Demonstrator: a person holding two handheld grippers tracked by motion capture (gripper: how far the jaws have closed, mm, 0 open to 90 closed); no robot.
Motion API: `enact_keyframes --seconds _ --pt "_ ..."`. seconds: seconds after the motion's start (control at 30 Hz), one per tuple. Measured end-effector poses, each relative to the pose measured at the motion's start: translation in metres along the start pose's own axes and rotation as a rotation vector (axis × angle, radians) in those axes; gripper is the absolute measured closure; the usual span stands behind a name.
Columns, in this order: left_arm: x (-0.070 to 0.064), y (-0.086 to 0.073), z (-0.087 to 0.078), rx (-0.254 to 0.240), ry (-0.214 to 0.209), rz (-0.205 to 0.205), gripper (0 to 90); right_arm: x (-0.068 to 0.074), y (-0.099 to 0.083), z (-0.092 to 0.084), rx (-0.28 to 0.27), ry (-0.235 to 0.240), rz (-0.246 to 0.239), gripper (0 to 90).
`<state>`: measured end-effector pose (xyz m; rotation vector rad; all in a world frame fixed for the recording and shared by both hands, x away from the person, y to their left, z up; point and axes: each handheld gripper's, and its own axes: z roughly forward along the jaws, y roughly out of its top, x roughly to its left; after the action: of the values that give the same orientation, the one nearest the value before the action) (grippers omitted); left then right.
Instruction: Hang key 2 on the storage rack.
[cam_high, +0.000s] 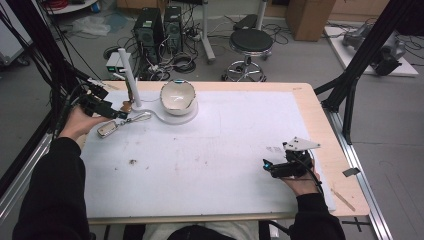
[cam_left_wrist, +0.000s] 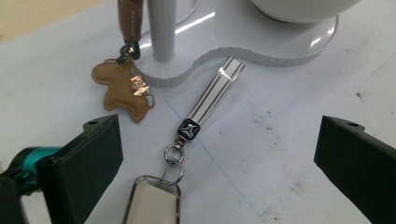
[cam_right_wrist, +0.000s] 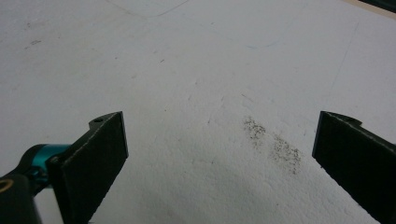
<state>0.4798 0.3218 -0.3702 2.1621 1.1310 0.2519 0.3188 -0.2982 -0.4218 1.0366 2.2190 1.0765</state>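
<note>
Where the white sheet-covered table (cam_high: 210, 165) meets its far left corner, a keychain made of a silver rectangular fob, a small swivel clasp and a flat black-and-silver striped metal strap (cam_left_wrist: 205, 105) is seen lying flat. Its strap end is laid against the scalloped edge of a glossy white stand base (cam_left_wrist: 261, 44), while its polished fob end (cam_left_wrist: 152, 203) is pointed back toward the left gripper (cam_left_wrist: 217, 156). The black jaws of that gripper are spread wide and nothing is held; the fob is framed between them, nearer the left jaw, without being touched. In the high view the same keychain (cam_high: 125, 123) is found just ahead of the left gripper (cam_high: 119, 114).

Beside the strap, a tan stitched leather charm shaped like a little bear (cam_left_wrist: 122, 88) is laid on the sheet, joined by a dark ring to a brown strap that rises beside the grey upright post (cam_left_wrist: 162, 28). A white rounded bowl (cam_high: 177, 96) is carried on the stand's wider lobe.

Well apart, at the near right, the right gripper (cam_right_wrist: 219, 158) is held just over the scuffed, speckled sheet, its jaws parted wide and empty.
</note>
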Motion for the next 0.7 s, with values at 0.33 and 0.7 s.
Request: enact_keyframes --seconds 0.33,0.7 --pt "-0.008 0.002 0.017 0.032 -0.015 0.045 1.7 0.0 0.0 0.0 -0.001 0.005 0.0 2.3" --pt "-0.014 0.001 0.039 0.071 -0.031 0.093 1.7 0.001 0.0 0.0 -0.001 0.013 -0.004 2.3"
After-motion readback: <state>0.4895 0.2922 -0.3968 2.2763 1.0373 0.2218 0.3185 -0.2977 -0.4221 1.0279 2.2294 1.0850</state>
